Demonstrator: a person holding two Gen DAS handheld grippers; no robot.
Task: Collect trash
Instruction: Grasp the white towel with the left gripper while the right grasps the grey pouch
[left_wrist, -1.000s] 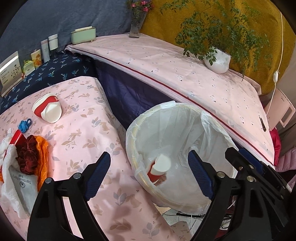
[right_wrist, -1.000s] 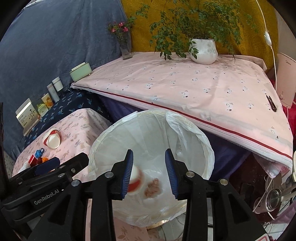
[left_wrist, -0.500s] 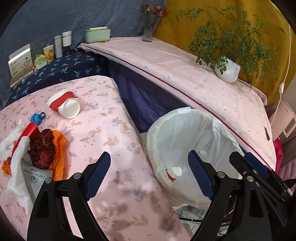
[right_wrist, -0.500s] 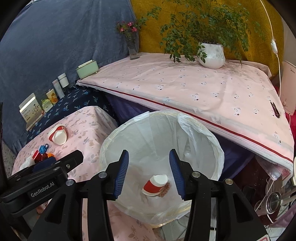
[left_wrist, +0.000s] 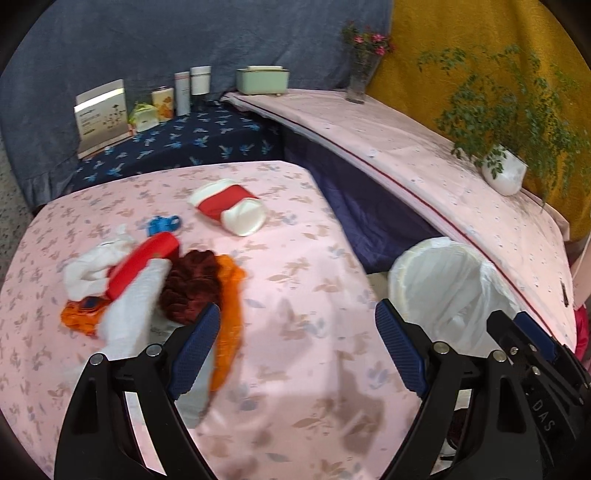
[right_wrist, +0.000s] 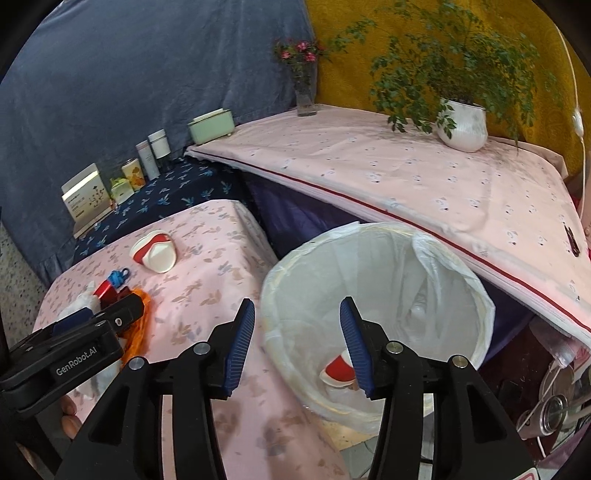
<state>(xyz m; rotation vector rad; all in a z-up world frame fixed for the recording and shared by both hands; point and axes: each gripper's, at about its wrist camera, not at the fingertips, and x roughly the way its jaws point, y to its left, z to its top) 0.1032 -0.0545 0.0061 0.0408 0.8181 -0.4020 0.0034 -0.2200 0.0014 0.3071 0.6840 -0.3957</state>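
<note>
A white-lined trash bin stands beside the pink floral table; it also shows in the left wrist view. A red and white paper cup lies at its bottom. A second red and white cup lies on its side on the table. A pile of trash with white tissue, a red piece, dark red stuff and orange plastic lies to its left. My left gripper is open and empty above the table, beside the pile. My right gripper is open and empty over the bin's near rim.
A small blue clip lies by the pile. Boxes and bottles stand on the dark blue shelf behind. A higher pink-covered table carries a potted plant, a flower vase and a green box.
The cup dropped from my right gripper into the bin and its jaws opened wider. My left gripper swung left from the bin toward the trash pile on the table.
</note>
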